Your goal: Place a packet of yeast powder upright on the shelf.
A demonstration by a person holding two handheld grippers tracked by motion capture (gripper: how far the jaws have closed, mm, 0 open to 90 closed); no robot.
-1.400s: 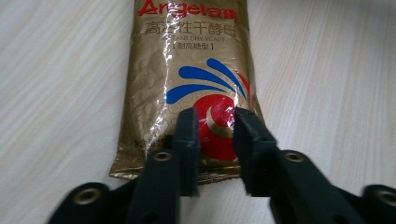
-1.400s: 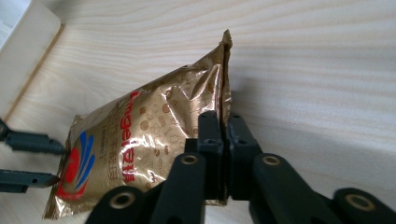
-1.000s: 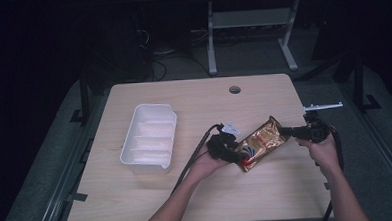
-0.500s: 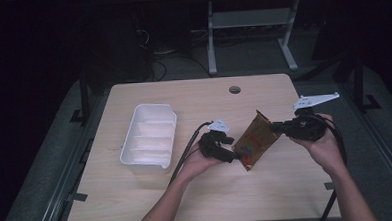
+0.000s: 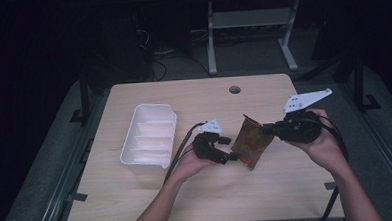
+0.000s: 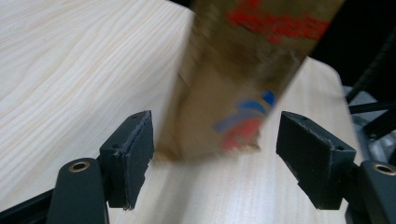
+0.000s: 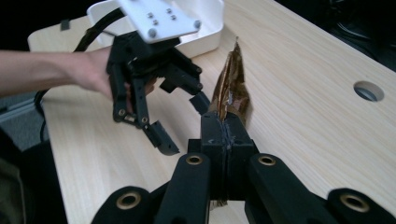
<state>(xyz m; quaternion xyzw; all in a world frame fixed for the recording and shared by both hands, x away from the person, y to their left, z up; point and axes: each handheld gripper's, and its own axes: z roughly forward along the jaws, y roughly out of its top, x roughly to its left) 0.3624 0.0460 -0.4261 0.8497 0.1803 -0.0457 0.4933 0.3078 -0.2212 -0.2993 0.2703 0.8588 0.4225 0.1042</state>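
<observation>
My right gripper [image 7: 224, 135] has its 2 jaws pressed together on the edge of a brown foil packet [image 5: 250, 140], holding it up on edge above the table [image 5: 193, 95]. My left gripper [image 6: 215, 149] is spread wide, 1 jaw on either side of the packet's lower end without touching it.

The packet's print is smeared in the left gripper view, so I can make out red and blue marks but no words, and its top runs out of that picture. In the right gripper view the packet's lower edge is hidden behind my own jaws.

In the high view my left hand [image 5: 191, 163] lies palm up low over the table, and my right hand [image 5: 325, 142] is raised beside the packet.

The table is pale wood with a round hole [image 5: 234, 90] near its far edge. A white tray [image 5: 150, 137] sits left of my left gripper. The room beyond is dark; a grey frame [image 5: 250, 28] stands on the floor.
</observation>
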